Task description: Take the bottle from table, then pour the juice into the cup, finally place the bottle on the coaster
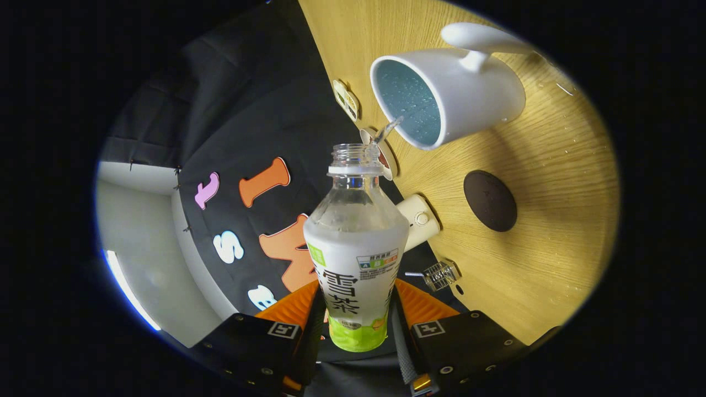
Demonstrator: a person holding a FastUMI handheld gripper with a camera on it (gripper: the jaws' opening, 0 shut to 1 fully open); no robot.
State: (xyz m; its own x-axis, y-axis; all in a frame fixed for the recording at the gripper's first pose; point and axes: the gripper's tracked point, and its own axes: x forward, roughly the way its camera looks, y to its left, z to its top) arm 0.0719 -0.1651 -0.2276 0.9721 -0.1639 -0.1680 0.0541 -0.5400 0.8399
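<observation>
My gripper (356, 314) is shut on a clear bottle (356, 248) with a white and green label, both fingers pressing its lower body. The bottle has no cap and is tipped over toward the table. A thin stream of clear liquid (388, 131) leaves its mouth toward the white cup (474, 91). The cup has a blue inside and a handle, and it stands on the wooden table (551, 220) just beyond the bottle's mouth. A dark round coaster (490, 200) lies on the table beside the cup, nearer to my fingers.
Along the table's edge by the black cloth wall are a white cylindrical object (419, 220), a small metal spring-like clip (439, 275) and two round tags (346, 100). Water drops speckle the table near the cup.
</observation>
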